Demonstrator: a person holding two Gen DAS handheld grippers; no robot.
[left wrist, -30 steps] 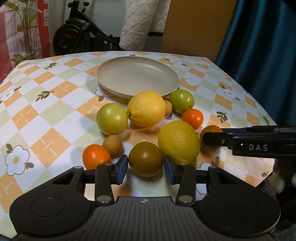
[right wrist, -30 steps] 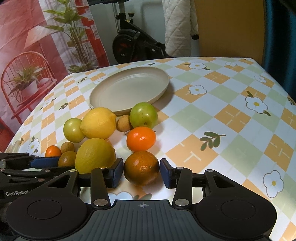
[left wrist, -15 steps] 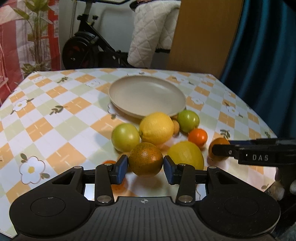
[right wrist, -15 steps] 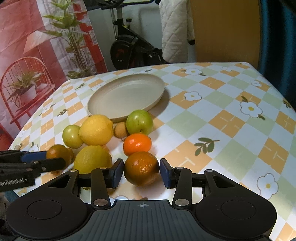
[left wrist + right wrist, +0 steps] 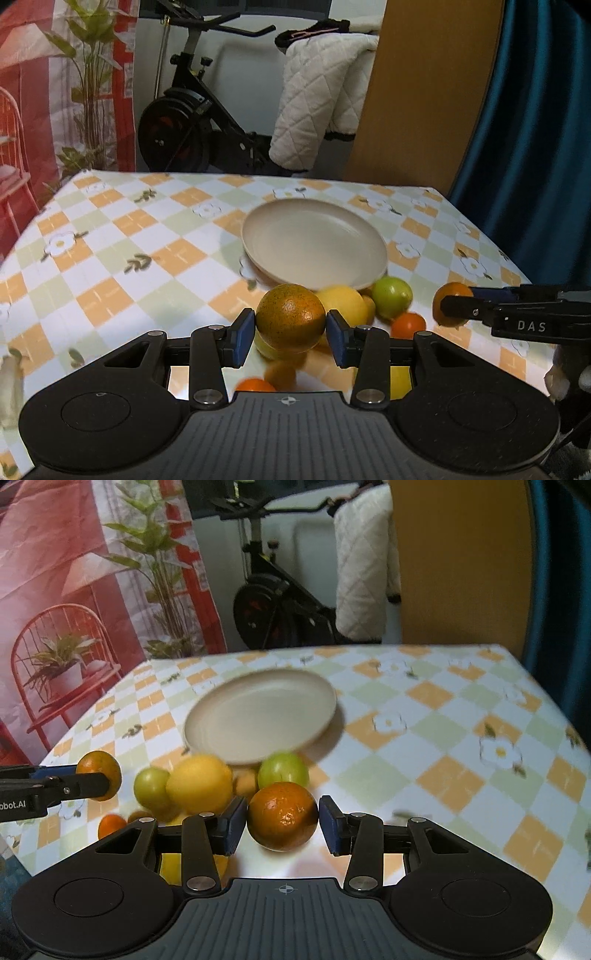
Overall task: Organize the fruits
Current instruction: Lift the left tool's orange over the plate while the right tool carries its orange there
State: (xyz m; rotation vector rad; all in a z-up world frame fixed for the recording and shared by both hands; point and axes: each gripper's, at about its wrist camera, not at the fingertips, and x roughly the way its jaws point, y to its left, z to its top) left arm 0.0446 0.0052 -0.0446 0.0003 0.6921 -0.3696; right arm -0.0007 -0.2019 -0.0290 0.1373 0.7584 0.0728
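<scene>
Two grippers each hold an orange clear of the checked tablecloth.

From the left wrist camera, the left gripper has its blue pads pressed on either side of a speckled brownish orange, which hangs above the other fruit. Just behind it lie a lemon, a green fruit and a small tangerine, all near the front rim of an empty beige plate. Another tangerine shows below the held fruit, partly hidden by the gripper body. At the right edge the right gripper comes in from the side, clamped on a dark orange.

From the right wrist camera, the right gripper grips that dark orange between its pads, lifted off the cloth. Behind it sit a green fruit, a lemon, a second green fruit and a small tan fruit, close to the plate. At the left edge the left gripper holds its speckled orange above the table. The background is blurred.
</scene>
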